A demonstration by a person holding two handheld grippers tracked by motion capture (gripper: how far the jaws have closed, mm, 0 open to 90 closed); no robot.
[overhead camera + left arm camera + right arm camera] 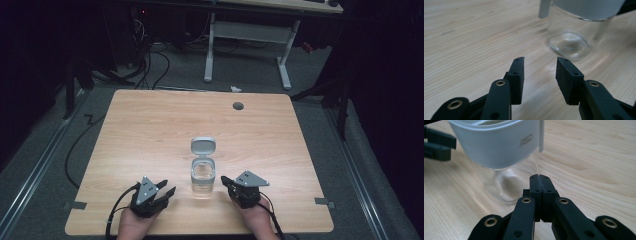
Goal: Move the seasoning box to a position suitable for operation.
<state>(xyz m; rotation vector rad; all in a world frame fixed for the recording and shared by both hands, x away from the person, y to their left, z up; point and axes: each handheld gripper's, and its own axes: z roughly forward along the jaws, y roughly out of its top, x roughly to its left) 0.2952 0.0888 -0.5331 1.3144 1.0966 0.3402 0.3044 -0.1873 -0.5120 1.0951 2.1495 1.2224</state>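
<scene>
The left gripper (540, 68) is standing with its jaws spread apart, a clear gap between the two black pads, and nothing is sitting between them. They are hovering just above the bare wood, pointing toward the glass jar (571, 41), close to its base but not touching it. In the high view the left gripper (161, 191) is lying low at the near edge of the worktop (150, 130), to the left of the jar (202, 176), its jaws angled up and inward toward it. The person's left hand (135, 225) is wrapped around the back of it, the forearm coming in from the near edge, with the cable looping off beside the wrist.

The right gripper (540, 181) is holding its jaws pressed flat together, pad against pad, gripping nothing. Its tips are sitting just in front of the jar (506, 187), beneath the white collar (496, 145) around the jar's top; whether they are touching the glass I cannot tell. From above, the right gripper (226, 182) is lying to the right of the jar, pointing left at it, with the right hand (255, 217) behind it.

The jar is standing upright on the worktop between the two grippers, its white lid (203, 146) flipped open and leaning away on the far side.
</scene>
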